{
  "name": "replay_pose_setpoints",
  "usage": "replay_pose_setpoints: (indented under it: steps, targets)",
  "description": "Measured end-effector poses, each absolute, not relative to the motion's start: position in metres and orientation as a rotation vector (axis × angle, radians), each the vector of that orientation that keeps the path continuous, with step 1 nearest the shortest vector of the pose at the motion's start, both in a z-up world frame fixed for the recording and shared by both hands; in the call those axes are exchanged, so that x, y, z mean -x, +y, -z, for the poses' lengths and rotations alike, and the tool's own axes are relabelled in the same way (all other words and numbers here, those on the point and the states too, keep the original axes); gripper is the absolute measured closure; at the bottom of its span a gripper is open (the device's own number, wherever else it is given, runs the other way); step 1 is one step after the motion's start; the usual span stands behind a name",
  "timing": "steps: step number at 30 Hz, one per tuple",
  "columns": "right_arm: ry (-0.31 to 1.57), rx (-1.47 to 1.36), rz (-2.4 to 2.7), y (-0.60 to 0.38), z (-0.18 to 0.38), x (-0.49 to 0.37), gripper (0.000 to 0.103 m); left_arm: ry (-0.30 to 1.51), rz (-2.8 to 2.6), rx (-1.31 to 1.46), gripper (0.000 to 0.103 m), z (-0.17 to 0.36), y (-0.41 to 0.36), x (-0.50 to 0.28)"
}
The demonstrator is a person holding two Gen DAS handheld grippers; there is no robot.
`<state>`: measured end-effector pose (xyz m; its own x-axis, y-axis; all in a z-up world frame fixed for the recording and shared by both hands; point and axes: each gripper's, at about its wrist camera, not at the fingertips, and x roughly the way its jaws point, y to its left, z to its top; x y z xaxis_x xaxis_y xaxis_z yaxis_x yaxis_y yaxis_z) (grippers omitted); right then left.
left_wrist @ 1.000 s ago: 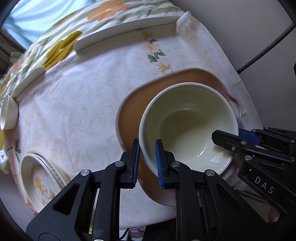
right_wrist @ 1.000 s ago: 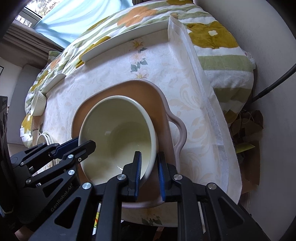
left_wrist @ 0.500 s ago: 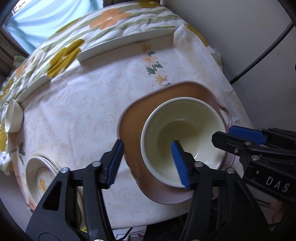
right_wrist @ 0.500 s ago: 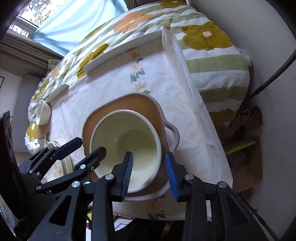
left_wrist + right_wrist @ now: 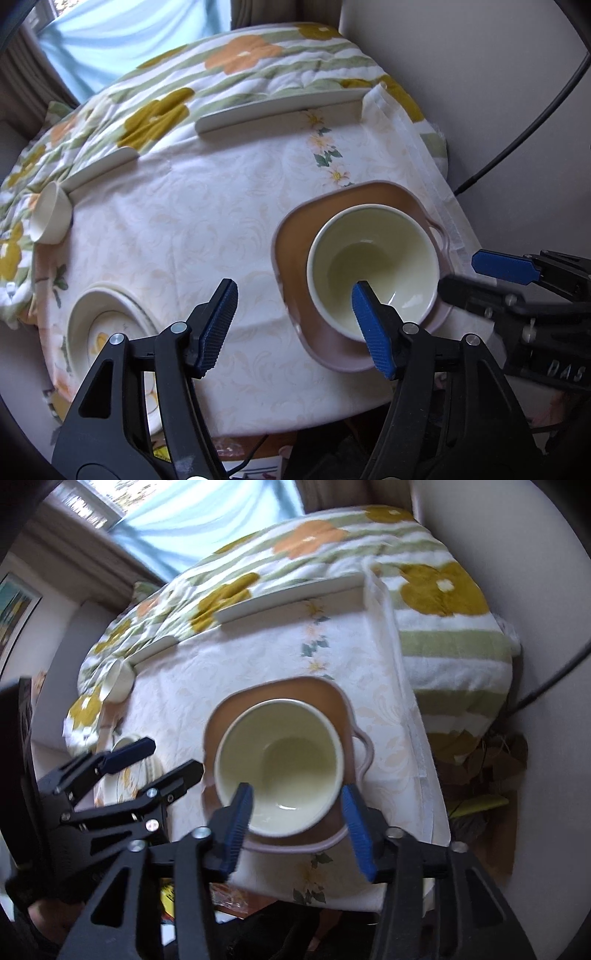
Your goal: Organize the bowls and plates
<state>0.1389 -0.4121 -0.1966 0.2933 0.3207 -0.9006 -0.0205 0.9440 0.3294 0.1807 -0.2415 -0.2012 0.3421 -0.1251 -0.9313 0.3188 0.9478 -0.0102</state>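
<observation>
Daylit blue curtain (image 5: 122, 48); floral blanket (image 5: 436, 602)

A pale cream-yellow round ceramic bowl (image 5: 373, 266) sits on a terracotta-brown squarish dish (image 5: 295, 236) rimmed in dusty pink. The cream damask tablecloth (image 5: 184, 229) carries small daisy sprigs — the white round plate (image 5: 107, 332) bears a yellow motif, perhaps a cartoon figure. Blue ribbed gripper pads (image 5: 218, 326).

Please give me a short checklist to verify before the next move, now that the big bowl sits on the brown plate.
1. Cream bowl rests upright on brown handled plate: ok.
2. Left claw jaws opening, pads off the bowl: ok.
3. Right claw jaws opening, nothing pinched: ok.
4. Small white bowl lying tilted at the tablecloth's edge: not ok.
5. Printed plates stacked evenly: cannot tell.
</observation>
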Motion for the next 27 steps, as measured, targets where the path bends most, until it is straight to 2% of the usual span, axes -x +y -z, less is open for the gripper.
replay_pose_setpoints:
  steps: [1, 2, 3, 4, 14, 17, 19, 27]
  targets:
    - [1.248, -0.252, -0.250, -0.409, 0.194, -0.135, 0.030, 1.175, 0.278, -0.173, 0.034, 0.195, -0.238, -0.176]
    - [1.237, -0.229, -0.268, -0.405, 0.191, -0.131, 0.022, 1.164, 0.260, -0.165, 0.024, 0.190, -0.234, -0.173]
    - [1.220, -0.201, -0.291, -0.402, 0.187, -0.126, 0.014, 1.148, 0.235, -0.156, 0.020, 0.184, -0.230, -0.168]
    - [1.206, -0.178, -0.311, -0.398, 0.184, -0.123, 0.013, 1.128, 0.213, -0.143, 0.016, 0.178, -0.225, -0.164]
    - [1.009, -0.019, -0.563, -0.362, 0.141, -0.109, 0.012, 0.948, -0.006, 0.051, 0.014, 0.114, -0.145, -0.116]
    - [0.938, 0.027, -0.621, -0.336, 0.121, -0.121, 0.012, 0.890, -0.098, 0.077, 0.006, 0.095, -0.112, -0.109]
    - [0.904, 0.057, -0.654, -0.317, 0.109, -0.132, 0.012, 0.852, -0.155, 0.095, 0.006, 0.086, -0.088, -0.107]
    - [0.864, 0.140, -0.707, -0.216, 0.094, -0.202, 0.012, 0.827, -0.294, 0.210, 0.006, 0.086, 0.018, -0.136]
